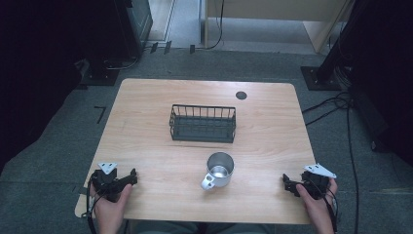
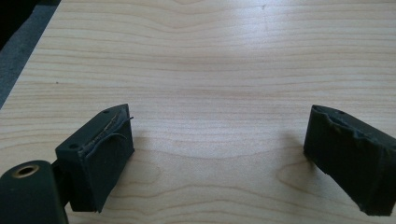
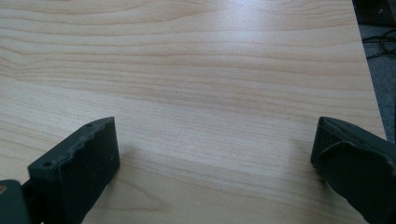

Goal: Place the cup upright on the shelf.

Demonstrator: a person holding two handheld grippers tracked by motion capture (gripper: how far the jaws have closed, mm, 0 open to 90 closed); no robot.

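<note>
1. The left hand-held gripper (image 1: 130, 176) rests at the near left corner of the table (image 1: 146, 126), jaws spread wide with nothing between them; its own view shows bare wood between the two pads (image 2: 105, 154).
2. The right hand-held gripper (image 1: 288, 184) rests at the near right corner, jaws likewise spread and empty; its own view shows wood grain and the table's edge to the right.
3. The metal mug (image 1: 219, 170) stands upright near the front middle of the table, between the two grippers and well apart from both. Its handle points toward the near left. It appears empty.
4. The black wire basket (image 1: 203, 124) stands just beyond the mug, toward the table's centre, apart from it. Nothing lies inside it.
5. Judgement on progress: the work appears not yet begun. Neither gripper touches the mug, and the mug remains outside the basket. If the mug is meant for the basket, the approach, the grasp, the lift and the placement all remain.
6. Limits of observation: both forearms are cut off at the bottom edge of the high view. The mug's inside is partly lost in glare and shadow. A small dark round mark (image 1: 241, 95) sits near the far edge; what it is cannot be told. The surroundings beyond the table are too dark to read.
</note>
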